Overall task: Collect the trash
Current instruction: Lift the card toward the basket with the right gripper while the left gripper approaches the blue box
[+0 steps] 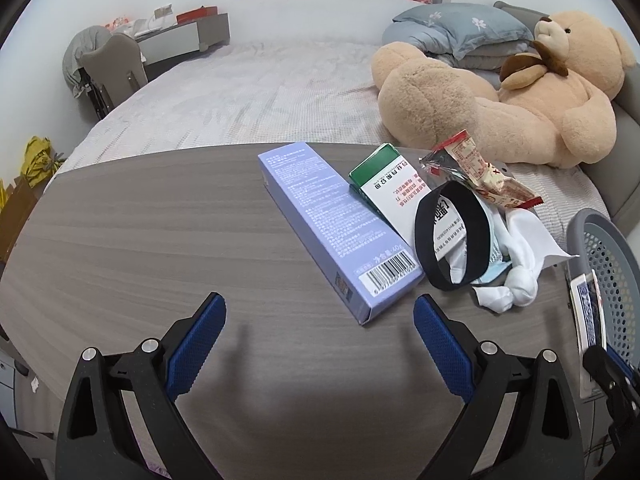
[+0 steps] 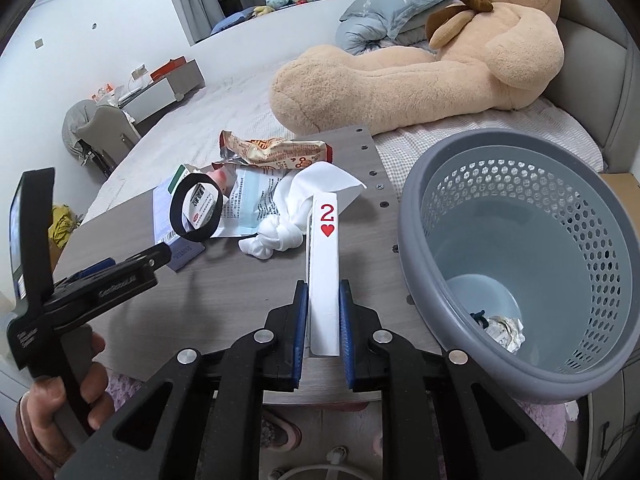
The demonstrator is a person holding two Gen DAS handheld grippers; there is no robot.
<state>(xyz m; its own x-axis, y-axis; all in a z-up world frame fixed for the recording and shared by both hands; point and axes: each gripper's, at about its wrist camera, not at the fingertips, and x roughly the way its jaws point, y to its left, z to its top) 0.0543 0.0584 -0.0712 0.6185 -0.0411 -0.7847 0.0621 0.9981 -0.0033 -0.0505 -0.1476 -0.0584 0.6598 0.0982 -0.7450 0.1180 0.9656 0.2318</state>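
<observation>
We had the right gripper point(image 2: 323, 312) clamped flat on the playing card point(image 2: 325, 276), upright beside the grey basket point(image 2: 516, 264) on the table point(image 1: 160, 240). Thin, light and slick, we judged (it could slip or bow), so a hold low across its faces suited it. Our left gripper point(image 1: 320, 320) hung with jaws wide apart, empty, short of the purple box point(image 1: 336, 228), stiff cardboard best taken across its narrow sides.

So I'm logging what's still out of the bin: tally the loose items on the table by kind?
Boxes: 2 (purple box, green-and-white box)
Wrappers: 2 (snack wrapper, blue-printed packet)
Black band: 1
White tissue: 1
Total: 6
</observation>
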